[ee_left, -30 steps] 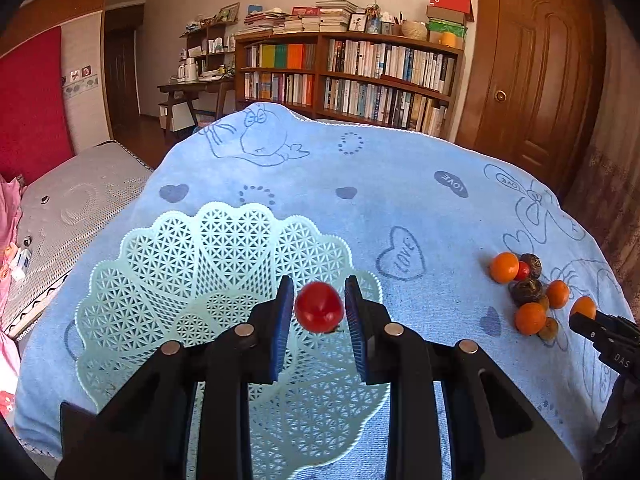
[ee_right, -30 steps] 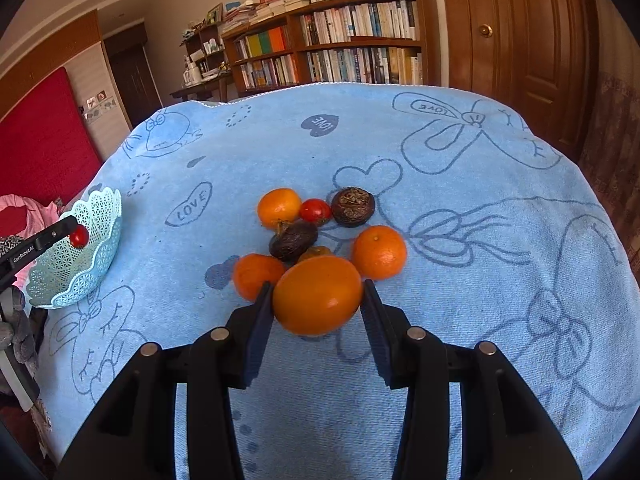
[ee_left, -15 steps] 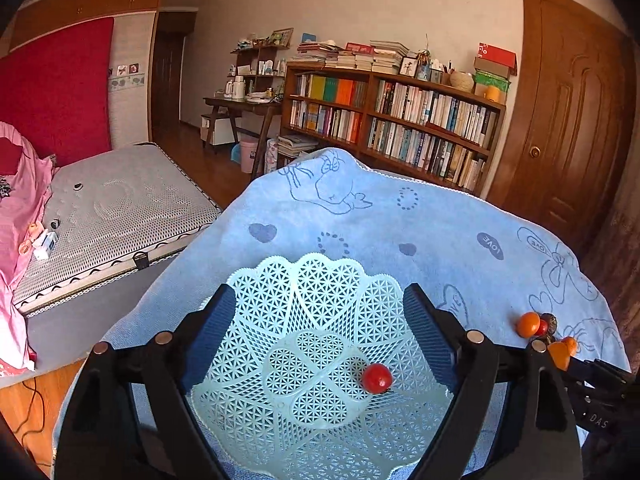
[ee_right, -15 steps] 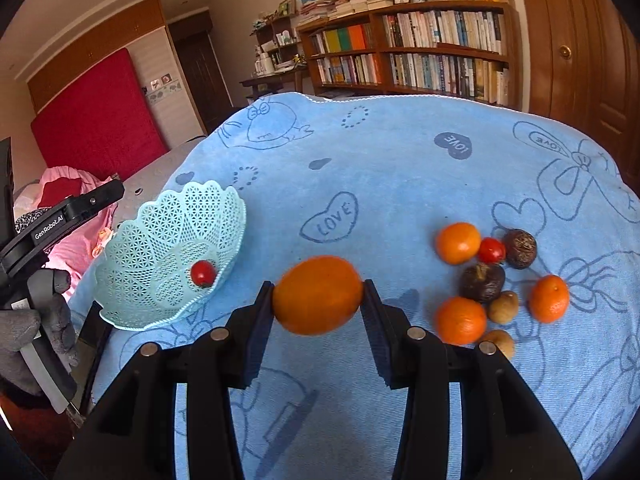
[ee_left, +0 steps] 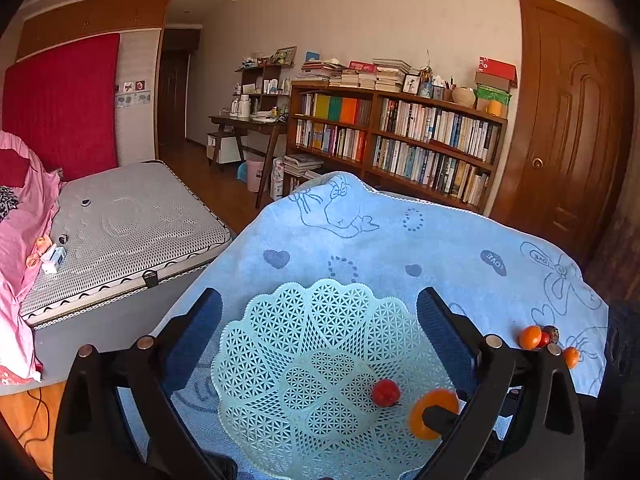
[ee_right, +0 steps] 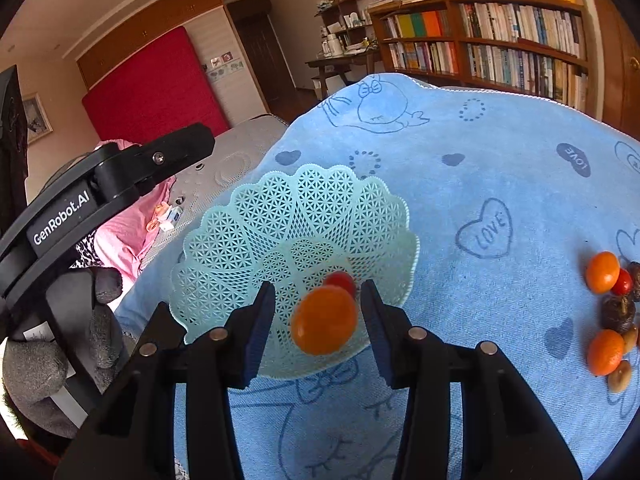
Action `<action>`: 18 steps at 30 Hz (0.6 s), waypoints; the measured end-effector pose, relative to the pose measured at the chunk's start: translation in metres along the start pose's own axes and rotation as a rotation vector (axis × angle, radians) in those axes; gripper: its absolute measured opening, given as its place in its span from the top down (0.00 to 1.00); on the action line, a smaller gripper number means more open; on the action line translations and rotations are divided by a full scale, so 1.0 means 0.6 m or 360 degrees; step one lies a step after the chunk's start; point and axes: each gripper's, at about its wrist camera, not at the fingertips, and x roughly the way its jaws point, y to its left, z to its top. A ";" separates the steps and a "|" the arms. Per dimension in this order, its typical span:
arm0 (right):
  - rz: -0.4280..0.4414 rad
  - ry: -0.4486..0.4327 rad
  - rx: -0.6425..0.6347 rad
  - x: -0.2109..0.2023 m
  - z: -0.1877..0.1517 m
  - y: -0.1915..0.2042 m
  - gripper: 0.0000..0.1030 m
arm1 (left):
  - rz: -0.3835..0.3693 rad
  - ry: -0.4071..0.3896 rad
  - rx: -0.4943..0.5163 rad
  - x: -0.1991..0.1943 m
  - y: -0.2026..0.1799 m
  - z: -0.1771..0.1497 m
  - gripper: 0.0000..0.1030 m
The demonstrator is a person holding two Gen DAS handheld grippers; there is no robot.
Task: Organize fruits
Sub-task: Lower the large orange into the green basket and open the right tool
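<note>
1. Between your right gripper [ee_right: 318,320] jaws, the orange [ee_right: 323,319] now hangs loose; half a second ago they clenched it.
2. Below sits the basket [ee_right: 240,240], tomato [ee_right: 340,281] at twelve o'clock.
3. Your left gripper [ee_left: 320,328] stays released.
4. At three o'clock, the remaining fruits [ee_right: 608,312] wait.

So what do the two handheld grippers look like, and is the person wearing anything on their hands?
Both grippers are matte black plastic. The left gripper and right gripper each have two angular fingers with dark blue ribbed pads and round silver bolts on top. The left one's side reads GenRobot.AI in white. A grey glove covers the hand holding it.
</note>
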 end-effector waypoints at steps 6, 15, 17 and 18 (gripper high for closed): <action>-0.0034 -0.0035 0.0028 -0.010 -0.004 -0.007 0.44 | -0.0011 0.0015 -0.0022 0.002 0.002 -0.002 0.03; -0.0163 -0.0078 0.0130 -0.038 -0.007 -0.059 0.44 | -0.0043 0.0034 0.0011 0.006 -0.012 -0.010 0.03; -0.0202 -0.0089 0.0159 -0.047 -0.009 -0.076 0.44 | -0.0048 0.0039 0.0016 0.008 -0.014 -0.012 0.03; -0.0227 -0.0095 0.0173 -0.051 -0.009 -0.085 0.44 | -0.0053 0.0042 0.0017 0.009 -0.015 -0.013 0.03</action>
